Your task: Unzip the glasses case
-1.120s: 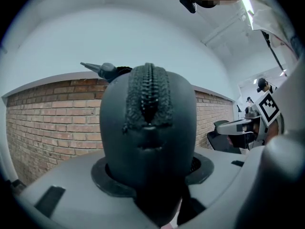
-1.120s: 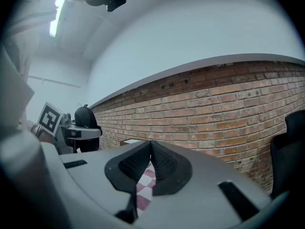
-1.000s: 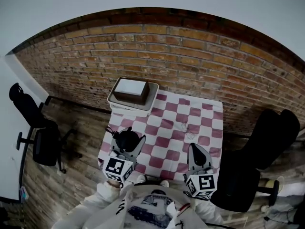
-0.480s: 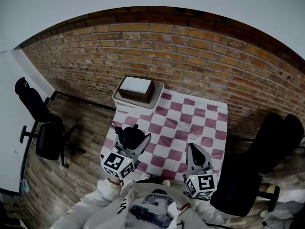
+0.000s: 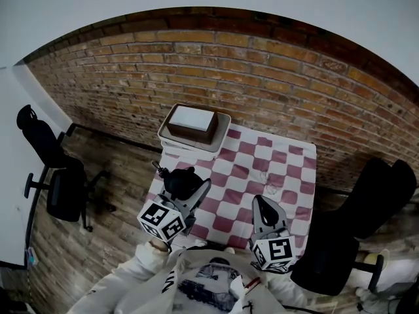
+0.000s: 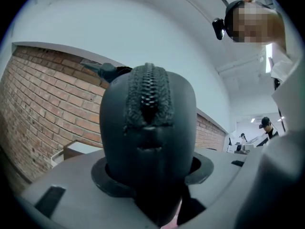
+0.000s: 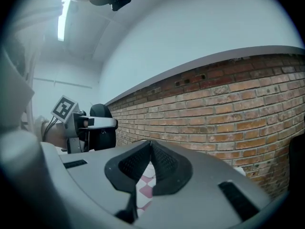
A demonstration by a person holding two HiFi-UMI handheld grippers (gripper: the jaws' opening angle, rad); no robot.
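Above the table [image 5: 291, 169], the left tool [image 5: 188, 198] pinches the newly raised glasses case [image 5: 180, 180]; the right tool [image 5: 264, 208], pressed together, has edged closer for the zipper [image 6: 148, 92].

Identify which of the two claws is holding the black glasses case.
The left claw, clamped on the glasses case; the right claw is shut and empty.
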